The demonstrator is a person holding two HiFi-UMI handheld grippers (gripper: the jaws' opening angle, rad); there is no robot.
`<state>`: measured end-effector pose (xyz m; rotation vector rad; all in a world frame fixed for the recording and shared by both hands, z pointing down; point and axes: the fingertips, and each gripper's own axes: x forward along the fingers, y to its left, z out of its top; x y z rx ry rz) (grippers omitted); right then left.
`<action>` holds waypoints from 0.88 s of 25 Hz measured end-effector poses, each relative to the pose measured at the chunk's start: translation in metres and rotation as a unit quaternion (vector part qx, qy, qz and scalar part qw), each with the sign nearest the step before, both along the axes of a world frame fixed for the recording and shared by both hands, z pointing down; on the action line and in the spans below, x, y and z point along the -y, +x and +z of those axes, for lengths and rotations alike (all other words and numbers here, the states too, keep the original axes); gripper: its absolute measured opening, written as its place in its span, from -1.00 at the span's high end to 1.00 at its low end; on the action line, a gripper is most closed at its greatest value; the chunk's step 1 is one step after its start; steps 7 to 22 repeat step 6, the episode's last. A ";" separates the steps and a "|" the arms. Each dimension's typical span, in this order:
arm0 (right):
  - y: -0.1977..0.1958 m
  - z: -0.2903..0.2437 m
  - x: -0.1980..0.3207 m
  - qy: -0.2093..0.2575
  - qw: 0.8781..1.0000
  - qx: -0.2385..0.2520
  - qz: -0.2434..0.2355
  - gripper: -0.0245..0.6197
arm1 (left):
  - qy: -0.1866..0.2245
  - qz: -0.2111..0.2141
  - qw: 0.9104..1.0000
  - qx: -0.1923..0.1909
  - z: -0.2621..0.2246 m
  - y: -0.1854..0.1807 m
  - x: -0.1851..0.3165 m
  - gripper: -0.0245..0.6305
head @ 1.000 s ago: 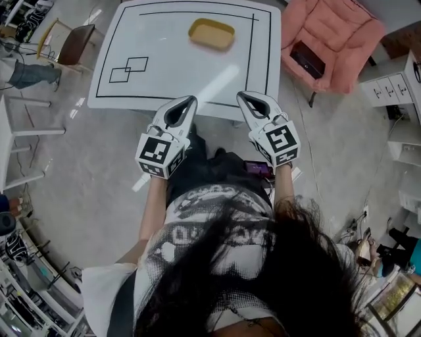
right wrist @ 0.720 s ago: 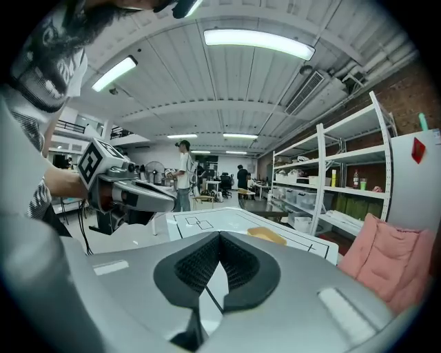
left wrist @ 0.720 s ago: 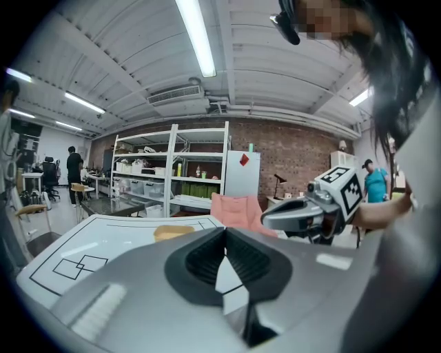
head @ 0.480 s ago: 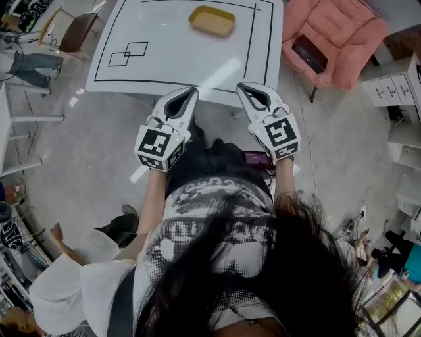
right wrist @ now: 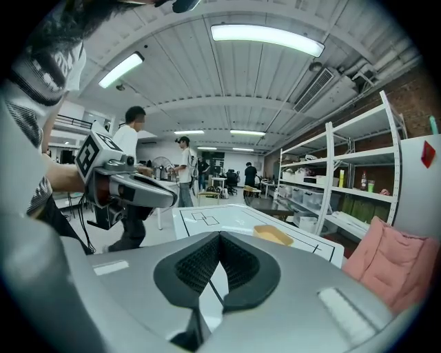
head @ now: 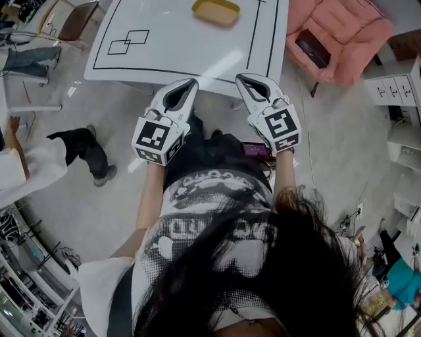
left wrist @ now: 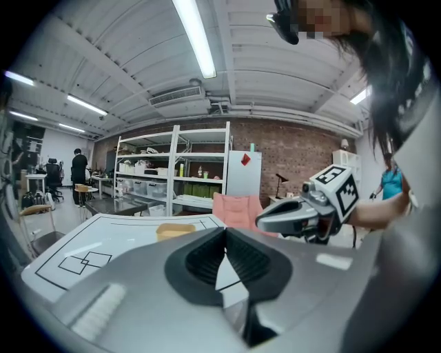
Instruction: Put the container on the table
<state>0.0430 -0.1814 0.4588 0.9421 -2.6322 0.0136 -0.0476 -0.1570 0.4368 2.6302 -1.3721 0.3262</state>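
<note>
head view: you hold both tools out in front of your body, short of the near edge of the white table (head: 171,52). your left gripper (head: 189,84) and your right gripper (head: 242,79) sit side by side, apart from each other, tips pointing at the table. the yellow container (head: 216,11) already rests on the table top, at the far side, just inside the black border line and well apart from both grippers. two overlapping black squares (head: 128,42) are drawn toward the table's left. a pink armchair (head: 342,33) stands just right of the table with a dark flat object (head: 313,47) lying on its seat. a person in a white top (head: 26,168) bends over on the floor to your left.

left gripper view: your left claw is closed, the ribbed black pads (left wrist: 207,258) meeting at the tips with nothing held between them. beyond the tips you see the table (left wrist: 103,238) with the container (left wrist: 175,229) lying on it. your right gripper (left wrist: 262,222) hangs in the air to the right, in front of the armchair (left wrist: 234,207).

right gripper view: your right claw is closed too, pads (right wrist: 238,265) touching at the tips and empty. the container (right wrist: 273,235) sits on the table (right wrist: 227,217) ahead and slightly right. your left gripper (right wrist: 169,200) shows at the left, and several people stand farther back in the room.
</note>
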 end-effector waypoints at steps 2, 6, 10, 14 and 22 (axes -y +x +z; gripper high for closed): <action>-0.002 0.001 0.002 0.000 1.000 -0.001 -0.001 0.91 | 0.000 -0.001 1.000 0.000 0.001 -0.002 0.002 0.93; -0.007 0.003 0.007 0.006 1.000 0.001 -0.002 0.91 | 0.001 -0.003 1.000 0.001 0.004 -0.008 0.006 0.93; -0.007 0.003 0.007 0.006 1.000 0.001 -0.002 0.91 | 0.001 -0.003 1.000 0.001 0.004 -0.008 0.006 0.93; -0.007 0.003 0.007 0.006 1.000 0.001 -0.002 0.91 | 0.001 -0.003 1.000 0.001 0.004 -0.008 0.006 0.93; -0.007 0.003 0.007 0.006 1.000 0.001 -0.002 0.91 | 0.001 -0.003 1.000 0.001 0.004 -0.008 0.006 0.93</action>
